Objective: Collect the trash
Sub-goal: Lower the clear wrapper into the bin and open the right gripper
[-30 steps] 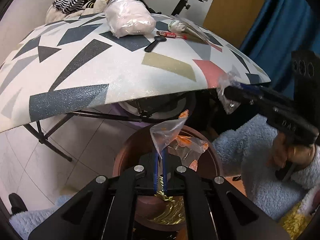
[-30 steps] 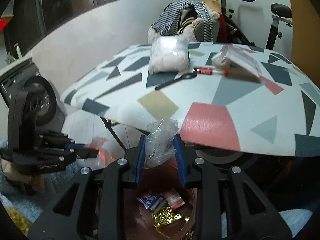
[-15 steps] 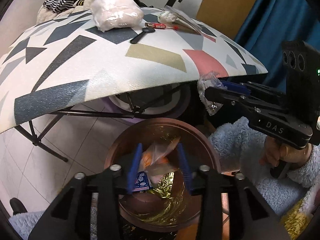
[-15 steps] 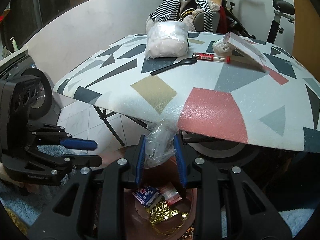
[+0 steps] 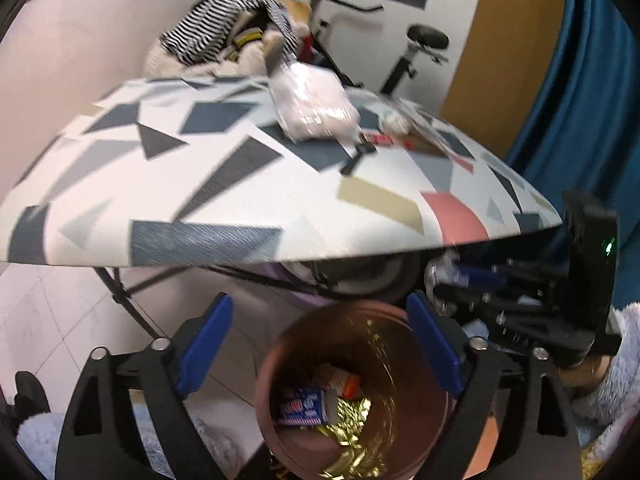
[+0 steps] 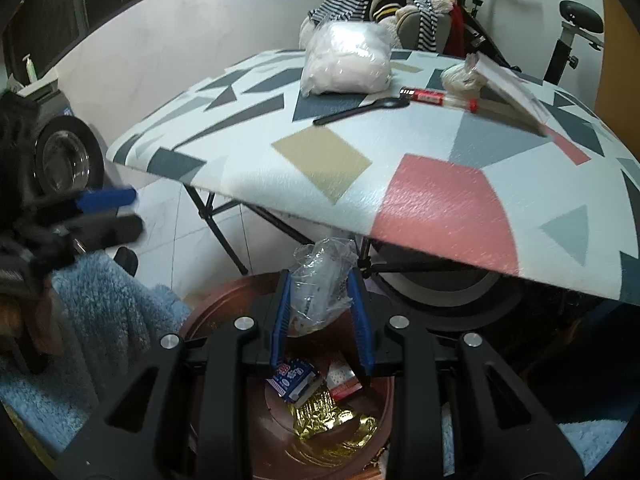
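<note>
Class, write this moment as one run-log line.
left gripper: jaws just opened, empty | right gripper: shut on crumpled clear plastic bag | both above round brown bin | next, probably: release bag

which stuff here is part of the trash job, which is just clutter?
Job:
- crumpled clear bag, pinched in the right gripper
- brown bin with wrappers inside
- left gripper, jaws just opened, nothing between them

Lying about, judging by looks:
- black spoon
- bagged white bundle
- striped clothing
- exercise bike
</note>
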Motion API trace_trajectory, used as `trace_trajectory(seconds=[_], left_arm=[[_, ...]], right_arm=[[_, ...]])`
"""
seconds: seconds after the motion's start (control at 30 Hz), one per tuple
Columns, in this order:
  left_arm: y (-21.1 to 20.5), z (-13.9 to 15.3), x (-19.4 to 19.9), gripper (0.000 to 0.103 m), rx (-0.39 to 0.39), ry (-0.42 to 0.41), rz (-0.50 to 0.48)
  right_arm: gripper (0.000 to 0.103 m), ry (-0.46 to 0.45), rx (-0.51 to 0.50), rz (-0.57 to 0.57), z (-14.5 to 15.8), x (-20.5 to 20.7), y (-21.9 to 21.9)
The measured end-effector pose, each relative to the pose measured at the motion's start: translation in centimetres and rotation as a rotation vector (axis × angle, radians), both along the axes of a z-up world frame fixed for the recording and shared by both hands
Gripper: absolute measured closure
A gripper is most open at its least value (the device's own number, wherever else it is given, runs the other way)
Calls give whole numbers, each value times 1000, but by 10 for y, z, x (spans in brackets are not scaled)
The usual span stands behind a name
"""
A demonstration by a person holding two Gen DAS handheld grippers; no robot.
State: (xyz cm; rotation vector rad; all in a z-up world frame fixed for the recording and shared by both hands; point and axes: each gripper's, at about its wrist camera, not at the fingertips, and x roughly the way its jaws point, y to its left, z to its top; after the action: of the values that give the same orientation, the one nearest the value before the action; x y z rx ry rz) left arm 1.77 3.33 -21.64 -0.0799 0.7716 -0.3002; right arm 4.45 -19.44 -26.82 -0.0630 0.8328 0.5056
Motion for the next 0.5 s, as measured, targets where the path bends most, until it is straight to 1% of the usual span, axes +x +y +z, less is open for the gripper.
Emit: trace_trajectory(seconds=[0.07,0.2,0.5], left_arm=[[4,2,0,13,-6,-11,21],[11,3,1,13,-19,-9,50],[14,2,1,13,-17,-9,65]], right_arm=[[72,15,-12,6,-4,1,4],[71,47,-45,20,-14,3,10],[68,54,-82,31,-21,2,17]])
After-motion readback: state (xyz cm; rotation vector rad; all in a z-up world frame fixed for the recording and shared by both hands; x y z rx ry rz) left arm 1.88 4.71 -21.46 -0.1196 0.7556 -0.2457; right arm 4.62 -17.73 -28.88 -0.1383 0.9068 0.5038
